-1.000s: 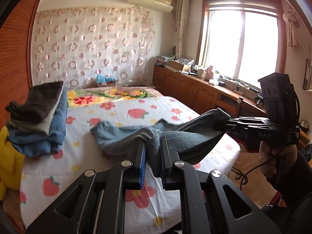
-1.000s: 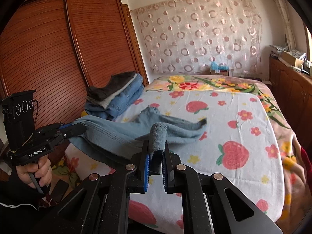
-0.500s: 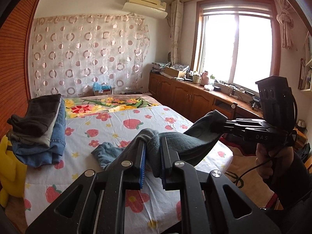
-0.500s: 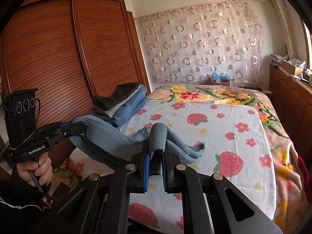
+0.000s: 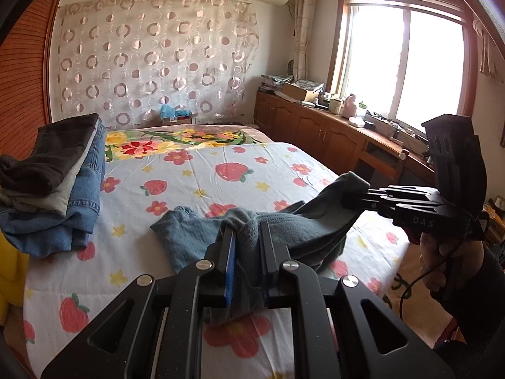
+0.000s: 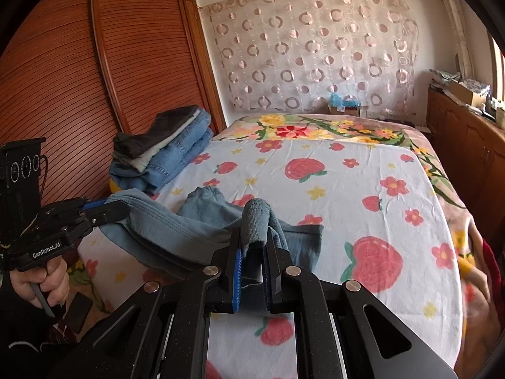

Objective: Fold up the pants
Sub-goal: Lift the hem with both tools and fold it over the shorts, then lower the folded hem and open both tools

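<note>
A pile of folded clothes (image 5: 53, 183) is lying on the bed (image 5: 202, 170), to the left of the pants (image 5: 189, 237). The blue-grey pants are hanging between both grippers, their far end resting on the bed. The left gripper (image 5: 246, 237) and the right gripper (image 6: 254, 240), pointing slightly downward, are each clamping the pants' cloth.
</note>
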Demonstrator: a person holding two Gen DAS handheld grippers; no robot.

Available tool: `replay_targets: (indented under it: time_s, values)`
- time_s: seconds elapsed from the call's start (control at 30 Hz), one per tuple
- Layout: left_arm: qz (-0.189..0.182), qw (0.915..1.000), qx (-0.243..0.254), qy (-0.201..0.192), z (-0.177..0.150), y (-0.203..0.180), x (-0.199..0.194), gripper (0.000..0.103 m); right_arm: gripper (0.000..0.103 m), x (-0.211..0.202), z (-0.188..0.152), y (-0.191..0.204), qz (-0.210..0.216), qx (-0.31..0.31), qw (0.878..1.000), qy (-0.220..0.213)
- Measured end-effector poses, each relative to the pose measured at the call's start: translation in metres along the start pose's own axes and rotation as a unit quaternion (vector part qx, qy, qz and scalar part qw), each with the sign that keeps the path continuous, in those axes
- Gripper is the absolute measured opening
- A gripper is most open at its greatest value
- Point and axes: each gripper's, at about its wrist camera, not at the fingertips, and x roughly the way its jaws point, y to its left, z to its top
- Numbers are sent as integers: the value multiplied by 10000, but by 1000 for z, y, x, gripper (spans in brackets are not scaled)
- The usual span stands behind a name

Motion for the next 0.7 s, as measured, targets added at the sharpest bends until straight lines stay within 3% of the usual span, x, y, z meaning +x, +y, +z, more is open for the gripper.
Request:
replay_targets:
  time_s: [0.27,0.6,0.7]
  values:
    - [151,9999,-15,-40,14,8,17,14,11,26,10,0,-172,70,9998,44]
    - [272,9990,-143,327,-8,13,36,16,11,39,4,-7,-173,170,9992,304]
    - [431,9981,-209,395,-12,15,39,21,11,43,6,-7,-173,184,9990,363]
